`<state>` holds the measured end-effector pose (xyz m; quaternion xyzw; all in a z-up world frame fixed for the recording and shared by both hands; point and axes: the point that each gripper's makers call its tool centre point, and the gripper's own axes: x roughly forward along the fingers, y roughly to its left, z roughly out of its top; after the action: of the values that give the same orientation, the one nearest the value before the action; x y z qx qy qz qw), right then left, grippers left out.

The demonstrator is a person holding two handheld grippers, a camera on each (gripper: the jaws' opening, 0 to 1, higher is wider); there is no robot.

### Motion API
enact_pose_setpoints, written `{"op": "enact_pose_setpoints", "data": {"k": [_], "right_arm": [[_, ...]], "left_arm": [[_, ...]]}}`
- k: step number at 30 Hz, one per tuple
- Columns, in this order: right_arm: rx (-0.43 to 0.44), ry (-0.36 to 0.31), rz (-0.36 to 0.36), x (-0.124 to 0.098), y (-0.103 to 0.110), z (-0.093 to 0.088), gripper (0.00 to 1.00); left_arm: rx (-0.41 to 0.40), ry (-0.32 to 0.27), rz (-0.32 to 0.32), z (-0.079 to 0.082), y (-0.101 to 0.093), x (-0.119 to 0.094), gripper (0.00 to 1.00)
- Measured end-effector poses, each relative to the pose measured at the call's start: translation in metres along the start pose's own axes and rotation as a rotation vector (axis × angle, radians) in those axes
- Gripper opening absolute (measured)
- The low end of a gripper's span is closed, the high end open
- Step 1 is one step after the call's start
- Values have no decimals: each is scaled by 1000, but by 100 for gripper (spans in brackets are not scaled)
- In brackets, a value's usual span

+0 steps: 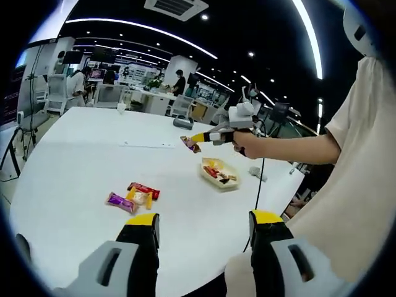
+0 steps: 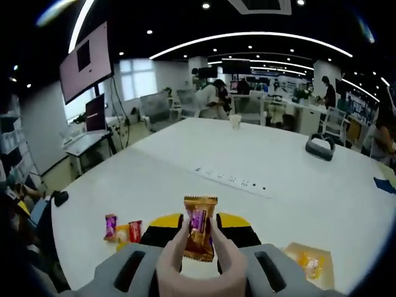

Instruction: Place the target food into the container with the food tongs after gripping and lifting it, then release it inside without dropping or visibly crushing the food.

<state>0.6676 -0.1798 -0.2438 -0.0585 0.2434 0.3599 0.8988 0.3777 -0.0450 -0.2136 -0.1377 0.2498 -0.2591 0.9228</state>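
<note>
In the right gripper view, my right gripper [image 2: 199, 242] is shut on beige food tongs [image 2: 197, 272]. The tongs pinch a gold and purple wrapped candy [image 2: 199, 228] held upright above the white table [image 2: 266, 161]. The left gripper view shows that same gripper [image 1: 213, 136] held out by a person's hand, with the candy [image 1: 190, 144] hanging above and to the left of the clear container [image 1: 220, 174]. The container [image 2: 309, 263] holds a few wrapped sweets. Loose candies [image 1: 133, 197] lie on the table ahead of my left gripper [image 1: 204, 218], which is open and holds nothing.
A recessed socket strip [image 2: 232, 179] runs across the table. A dark grey object [image 2: 322, 147] sits at the far side. The person's body [image 1: 352, 185] stands by the table's right edge. Desks, chairs and people are beyond the table.
</note>
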Motion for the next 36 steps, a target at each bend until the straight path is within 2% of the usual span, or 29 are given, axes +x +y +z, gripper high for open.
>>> {"op": "enact_pose_setpoints", "data": {"k": [6, 15, 21, 27, 36], "right_arm": [[16, -12, -38, -16, -17, -1, 20], [43, -31, -121, -45, -56, -2, 20], [57, -29, -170, -63, -78, -10, 19], [84, -35, -209, -79, -93, -18, 19], [116, -63, -264, -101, -114, -18, 19]], "left_arm": [[16, 11, -28, 1, -7, 8, 58], [36, 26, -69, 1, -16, 18, 58], [46, 31, -95, 3, -24, 26, 58], [56, 42, -116, 3, -29, 31, 58], [71, 51, -137, 5, -34, 38, 58]]}}
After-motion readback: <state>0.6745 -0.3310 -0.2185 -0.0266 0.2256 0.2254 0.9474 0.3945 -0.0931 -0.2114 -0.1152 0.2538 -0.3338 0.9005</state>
